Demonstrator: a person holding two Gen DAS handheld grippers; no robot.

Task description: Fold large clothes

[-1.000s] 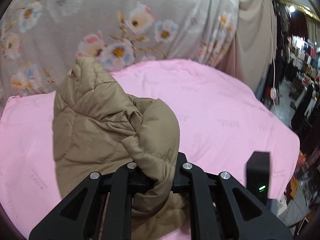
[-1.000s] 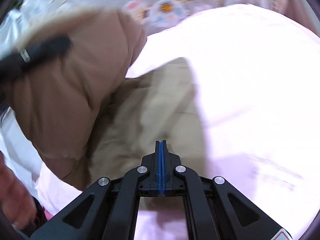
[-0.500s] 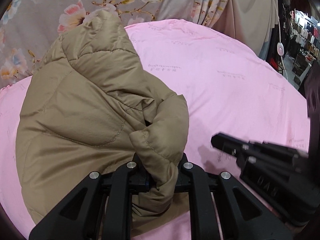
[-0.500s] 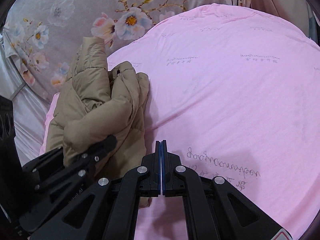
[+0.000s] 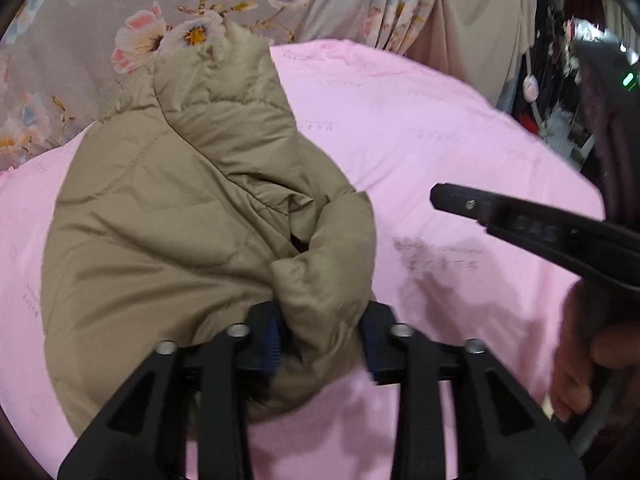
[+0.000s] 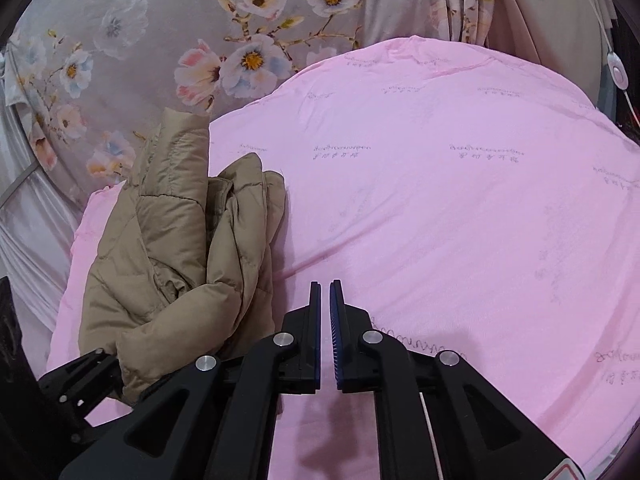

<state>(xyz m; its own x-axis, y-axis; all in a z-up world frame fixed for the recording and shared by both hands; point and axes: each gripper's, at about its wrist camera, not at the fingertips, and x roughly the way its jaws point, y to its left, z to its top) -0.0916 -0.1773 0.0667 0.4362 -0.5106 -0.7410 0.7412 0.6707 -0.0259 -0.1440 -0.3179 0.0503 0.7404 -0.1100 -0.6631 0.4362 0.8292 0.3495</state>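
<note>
Tan puffer jacket (image 5: 172,216) between left gripper (image 5: 320,340) fingers (image 5: 272,336)

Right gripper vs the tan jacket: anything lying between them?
Nothing. In the right wrist view, only bare pink sheet separates the right gripper, fingers slightly apart and empty, from the tan puffer jacket to its left.
</note>
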